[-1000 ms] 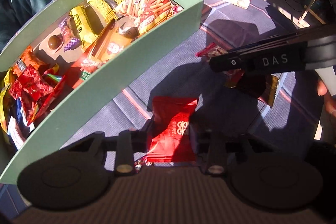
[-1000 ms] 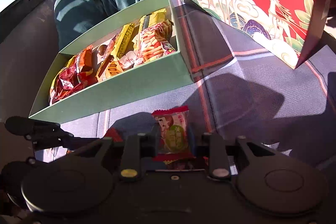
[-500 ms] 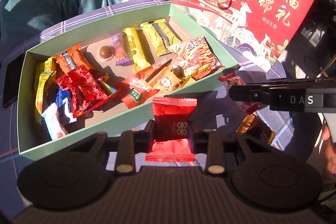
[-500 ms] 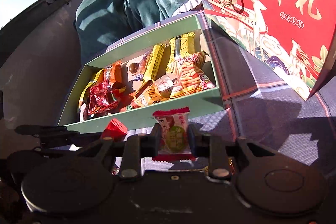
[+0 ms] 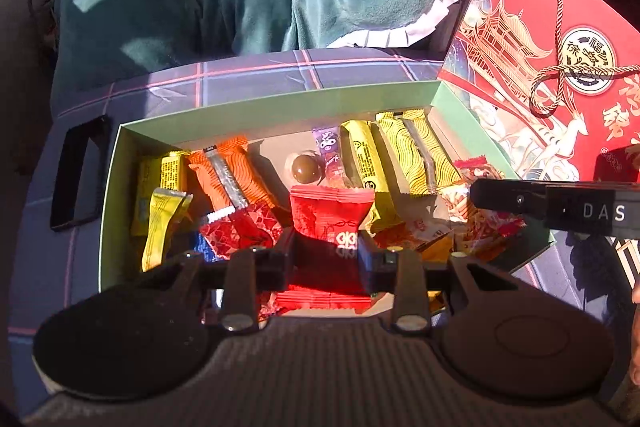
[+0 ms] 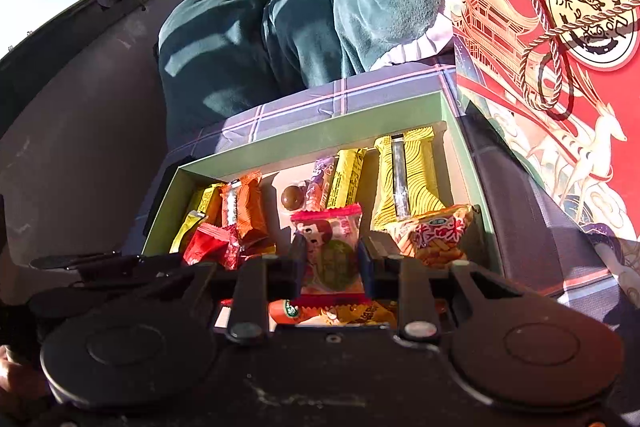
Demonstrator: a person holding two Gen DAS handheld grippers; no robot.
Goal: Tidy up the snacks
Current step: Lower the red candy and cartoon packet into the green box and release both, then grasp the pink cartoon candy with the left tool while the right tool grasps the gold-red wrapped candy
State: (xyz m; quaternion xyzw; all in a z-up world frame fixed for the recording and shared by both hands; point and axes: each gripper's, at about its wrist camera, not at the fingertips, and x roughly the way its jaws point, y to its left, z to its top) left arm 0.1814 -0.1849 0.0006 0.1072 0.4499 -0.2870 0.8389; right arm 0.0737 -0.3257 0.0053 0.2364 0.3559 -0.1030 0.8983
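While both tools hang over the green box (image 5: 116, 195), the left hand-held gripper (image 5: 326, 253) is clenched on a red snack packet (image 5: 330, 223), held upright above the box's middle. The right hand-held gripper (image 6: 330, 259) grasps a pink-edged packet with a cartoon face (image 6: 332, 247), also over the box interior, and its dark body reaches in from the right in the left wrist view. Inside lie yellow bars (image 5: 416, 157), an orange bar (image 5: 228, 175), a chocolate ball (image 5: 306, 167) and a bag of stick snacks (image 6: 436, 239). A red gift bag (image 6: 560, 39) stands just right of the box on the plaid cloth (image 5: 248, 75).
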